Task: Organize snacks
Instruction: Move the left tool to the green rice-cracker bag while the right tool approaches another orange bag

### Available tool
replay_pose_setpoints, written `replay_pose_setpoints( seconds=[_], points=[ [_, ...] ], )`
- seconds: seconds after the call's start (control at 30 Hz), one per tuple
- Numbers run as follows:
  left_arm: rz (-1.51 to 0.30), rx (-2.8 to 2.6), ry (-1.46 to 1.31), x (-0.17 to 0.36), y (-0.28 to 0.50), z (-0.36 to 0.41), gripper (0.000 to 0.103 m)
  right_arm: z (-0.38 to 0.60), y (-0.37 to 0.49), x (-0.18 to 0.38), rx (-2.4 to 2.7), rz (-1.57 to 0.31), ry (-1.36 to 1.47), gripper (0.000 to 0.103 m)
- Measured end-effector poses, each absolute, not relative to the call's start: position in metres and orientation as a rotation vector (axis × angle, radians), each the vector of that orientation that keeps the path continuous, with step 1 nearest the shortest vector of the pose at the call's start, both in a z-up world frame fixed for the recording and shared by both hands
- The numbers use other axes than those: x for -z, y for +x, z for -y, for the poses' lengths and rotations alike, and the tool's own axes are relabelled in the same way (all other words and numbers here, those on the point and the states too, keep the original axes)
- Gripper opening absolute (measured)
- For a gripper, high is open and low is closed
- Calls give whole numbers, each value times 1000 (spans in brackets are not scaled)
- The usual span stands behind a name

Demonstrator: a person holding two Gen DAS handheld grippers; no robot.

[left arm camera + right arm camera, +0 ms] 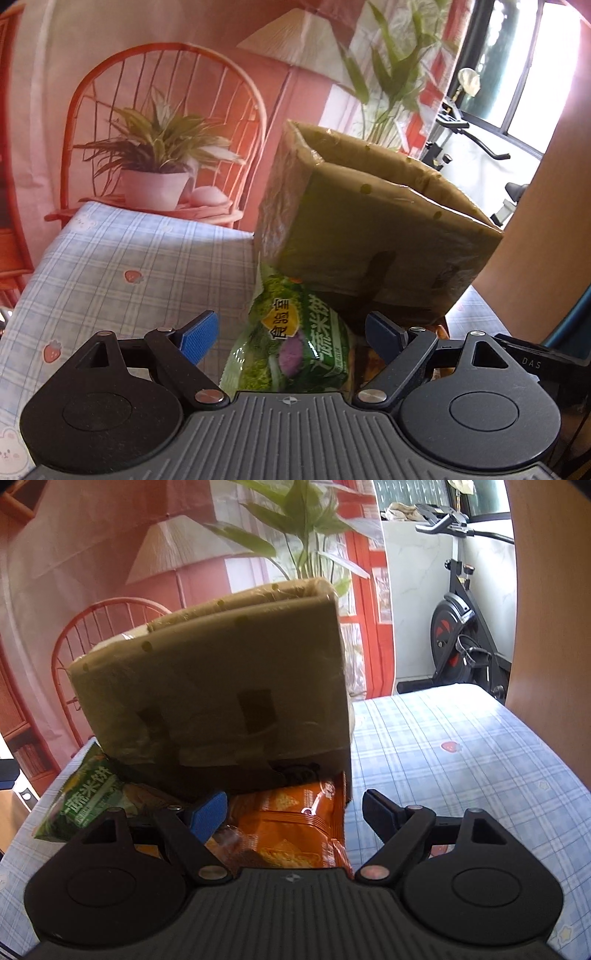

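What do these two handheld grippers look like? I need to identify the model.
The left gripper and right gripper both have black ribbed bodies, round side discs, silver pivot screws, black linkage arms and blue textured finger pads. No sleeves or hands show.

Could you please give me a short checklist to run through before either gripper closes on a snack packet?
1. Left gripper open: ok.
2. Green crinkly snack packet between its fingers: ok.
3. Right gripper open: ok.
4. Orange foil snack packet between its fingers: ok.
5. Olive-brown taped cardboard box clear of the packets: not ok, it sits tilted on them.
6. Box empty: cannot tell.
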State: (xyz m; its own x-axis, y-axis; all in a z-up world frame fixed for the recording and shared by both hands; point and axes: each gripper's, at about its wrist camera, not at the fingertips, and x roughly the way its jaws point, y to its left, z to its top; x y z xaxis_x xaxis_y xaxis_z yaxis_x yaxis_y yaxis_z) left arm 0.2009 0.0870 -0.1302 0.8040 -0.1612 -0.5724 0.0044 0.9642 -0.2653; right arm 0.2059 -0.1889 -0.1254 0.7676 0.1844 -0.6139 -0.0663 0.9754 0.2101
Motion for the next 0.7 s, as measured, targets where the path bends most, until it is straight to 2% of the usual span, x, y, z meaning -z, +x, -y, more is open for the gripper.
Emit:
replay_pose_setpoints(
  seconds=[0.47,0.7],
  points=[
    [-656,88,-267,144,210,-86,88,182,255,165,-132,-785,138,83],
    [-673,84,-276,152,215,-86,88,168,261,173,-162,-806,124,89]
  ],
)
